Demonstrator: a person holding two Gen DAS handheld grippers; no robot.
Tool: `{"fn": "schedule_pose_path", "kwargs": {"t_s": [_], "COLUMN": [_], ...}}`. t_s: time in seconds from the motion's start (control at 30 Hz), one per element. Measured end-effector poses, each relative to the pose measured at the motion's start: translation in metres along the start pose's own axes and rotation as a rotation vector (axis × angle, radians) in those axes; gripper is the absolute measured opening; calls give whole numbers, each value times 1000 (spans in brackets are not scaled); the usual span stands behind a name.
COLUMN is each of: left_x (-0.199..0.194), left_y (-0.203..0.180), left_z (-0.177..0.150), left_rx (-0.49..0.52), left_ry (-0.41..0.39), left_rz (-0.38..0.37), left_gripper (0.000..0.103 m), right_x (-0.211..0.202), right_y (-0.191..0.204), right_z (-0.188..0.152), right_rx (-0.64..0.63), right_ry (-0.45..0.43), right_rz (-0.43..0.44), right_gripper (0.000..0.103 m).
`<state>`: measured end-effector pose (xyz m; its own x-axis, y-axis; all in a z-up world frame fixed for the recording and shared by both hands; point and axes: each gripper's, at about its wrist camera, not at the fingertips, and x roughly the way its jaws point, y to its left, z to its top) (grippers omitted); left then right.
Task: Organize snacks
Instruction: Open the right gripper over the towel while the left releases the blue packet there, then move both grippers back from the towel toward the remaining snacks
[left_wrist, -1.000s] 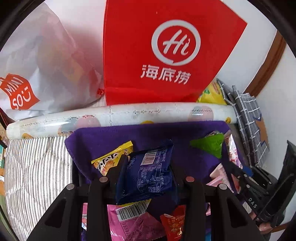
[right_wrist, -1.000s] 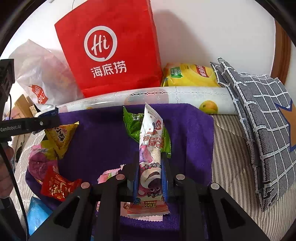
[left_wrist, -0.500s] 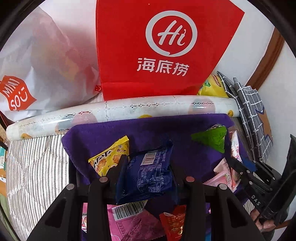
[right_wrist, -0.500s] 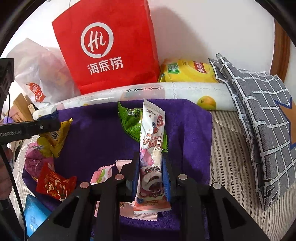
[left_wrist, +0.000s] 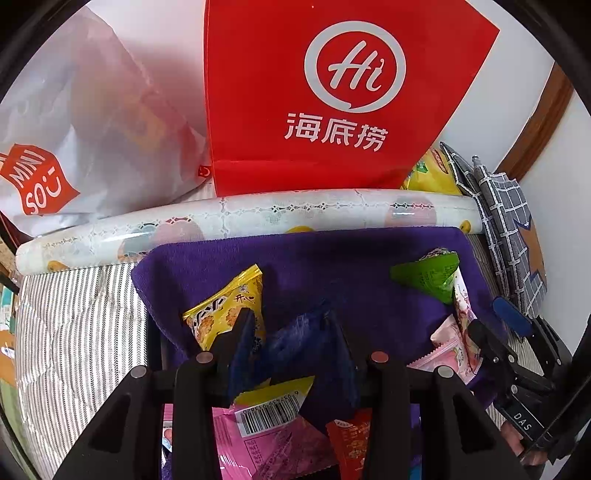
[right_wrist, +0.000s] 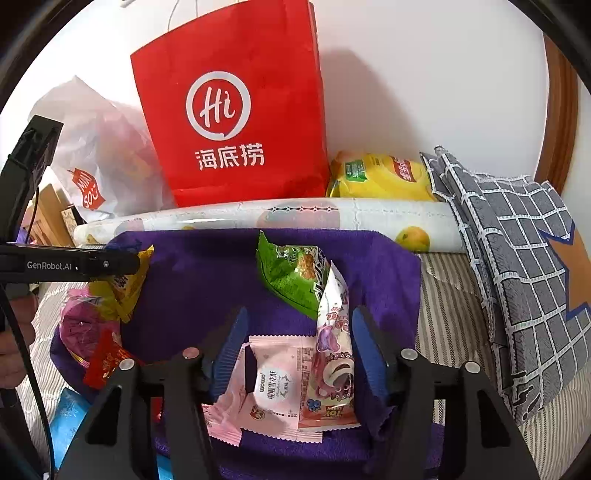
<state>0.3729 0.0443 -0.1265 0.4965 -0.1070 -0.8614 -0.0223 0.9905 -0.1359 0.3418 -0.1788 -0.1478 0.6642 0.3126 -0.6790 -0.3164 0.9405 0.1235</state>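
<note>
Left gripper (left_wrist: 295, 332) clamping blue packet (left_wrist: 306, 354), right gripper (right_wrist: 297, 332) spread over pink wrappers (right_wrist: 284, 376)

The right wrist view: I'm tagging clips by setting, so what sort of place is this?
Probably a bedroom, snacks sorted on a bed: a grey-and-white striped quilted cover lies under the purple towel, a grey checked fabric cushion leans beside it, and a red paper shopping bag stands against the wall.

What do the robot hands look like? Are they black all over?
Mostly black. The right gripper has black angular frames, round silver screws and ribbed blue pads on its fingers. Seen from there, the left gripper shows white "GenRobot.AI" lettering and thin black cables; the other view shows "DAS" on the right one.
</note>
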Motion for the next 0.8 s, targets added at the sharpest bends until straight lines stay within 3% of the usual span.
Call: {"fn": "schedule_pose_path", "kwargs": {"t_s": [0.1,0.23,0.33,0.57,0.8], "left_x": [1,-2,-10,-23,-48], "left_y": [0,-1,-5,-10,-14], "left_z": [0,1,2,2,1], "left_rx": [6,2,9,25,11], "left_ry": [8,5,-17,-42,-93], "left_rz": [-12,-55,-62,-57,-69], "left_gripper": [45,61,69,70,70], "right_x": [-1,-1,-1,-15,-64], "right_y": [1,0,-2,-4,-3], "right_z": [1,2,4,12,7], "right_rx": [6,15,31,87,117], "right_ry": [2,8,19,-5,-103], "right_rz": [2,22,3,-66,-122], "right_gripper": [66,73,73,74,76]}}
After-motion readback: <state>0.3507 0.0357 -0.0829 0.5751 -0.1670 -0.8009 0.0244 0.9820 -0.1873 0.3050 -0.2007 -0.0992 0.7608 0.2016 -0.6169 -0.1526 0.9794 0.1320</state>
